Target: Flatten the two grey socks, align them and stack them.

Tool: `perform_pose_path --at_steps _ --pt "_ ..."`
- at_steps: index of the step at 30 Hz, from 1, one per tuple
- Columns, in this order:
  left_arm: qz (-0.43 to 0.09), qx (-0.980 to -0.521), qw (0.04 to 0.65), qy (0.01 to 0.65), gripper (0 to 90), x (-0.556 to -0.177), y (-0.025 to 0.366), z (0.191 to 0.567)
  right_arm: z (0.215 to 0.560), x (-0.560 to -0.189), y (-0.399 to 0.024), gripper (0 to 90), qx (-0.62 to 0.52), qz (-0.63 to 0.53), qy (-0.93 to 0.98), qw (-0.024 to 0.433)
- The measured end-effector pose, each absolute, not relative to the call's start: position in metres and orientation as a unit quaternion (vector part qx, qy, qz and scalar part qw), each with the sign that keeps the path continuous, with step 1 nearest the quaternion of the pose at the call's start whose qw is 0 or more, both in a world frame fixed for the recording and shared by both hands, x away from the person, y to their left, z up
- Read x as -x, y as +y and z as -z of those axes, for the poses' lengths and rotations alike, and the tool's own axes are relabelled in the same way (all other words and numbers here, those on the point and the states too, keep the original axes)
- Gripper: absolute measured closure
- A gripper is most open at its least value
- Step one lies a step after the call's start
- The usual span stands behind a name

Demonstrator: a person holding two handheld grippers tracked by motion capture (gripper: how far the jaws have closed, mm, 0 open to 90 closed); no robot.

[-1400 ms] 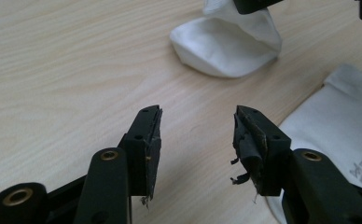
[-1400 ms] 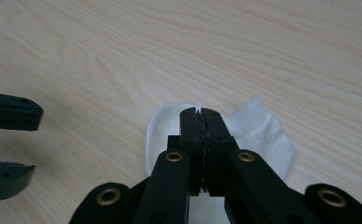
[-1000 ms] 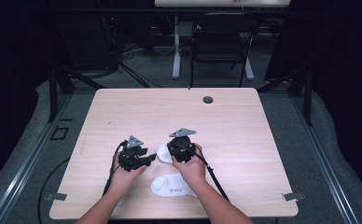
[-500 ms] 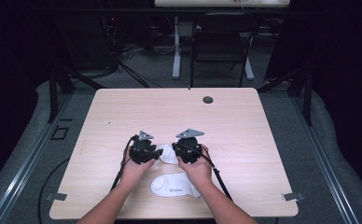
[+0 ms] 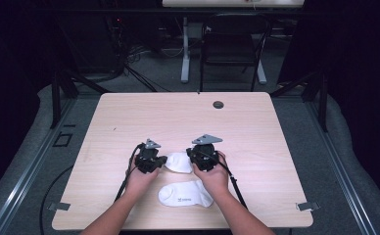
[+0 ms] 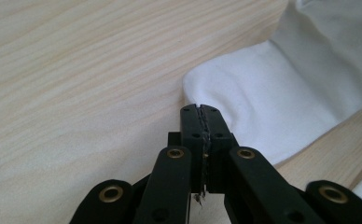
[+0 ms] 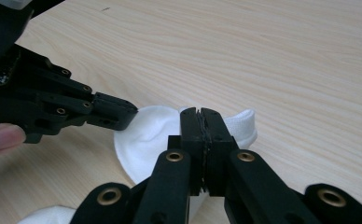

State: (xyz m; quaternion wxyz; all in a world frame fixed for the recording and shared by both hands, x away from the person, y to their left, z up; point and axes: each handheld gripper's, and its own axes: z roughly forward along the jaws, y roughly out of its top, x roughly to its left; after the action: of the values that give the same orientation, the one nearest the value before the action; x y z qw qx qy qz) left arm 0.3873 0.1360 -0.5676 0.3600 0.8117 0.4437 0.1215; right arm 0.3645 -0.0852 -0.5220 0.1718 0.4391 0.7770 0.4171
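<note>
High view: sock (image 5: 179, 162) between grippers

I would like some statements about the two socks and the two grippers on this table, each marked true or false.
1. Two white socks lie on the table. True: the far sock and the near sock.
2. The right gripper has its jaws wide open. False: they are closed together.
3. The far sock lies between the two grippers. True.
4. The left gripper rests on the near sock. False: it is at the edge of the far sock.
5. The near sock is black. False: it is white.
</note>
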Motion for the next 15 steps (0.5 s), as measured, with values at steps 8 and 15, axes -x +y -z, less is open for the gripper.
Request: perform_pose_path --at_steps 8,15 --pt "-0.131 -0.806 0.359 0.453 89.7 -0.385 0.145 0.568 0.530 -0.366 -0.105 89.3 -0.455 -0.405 0.771 0.186" --pt "-0.132 -0.806 0.354 0.455 89.7 -0.383 0.145 0.569 0.542 -0.367 -0.120 89.3 -0.475 -0.395 0.765 0.183"
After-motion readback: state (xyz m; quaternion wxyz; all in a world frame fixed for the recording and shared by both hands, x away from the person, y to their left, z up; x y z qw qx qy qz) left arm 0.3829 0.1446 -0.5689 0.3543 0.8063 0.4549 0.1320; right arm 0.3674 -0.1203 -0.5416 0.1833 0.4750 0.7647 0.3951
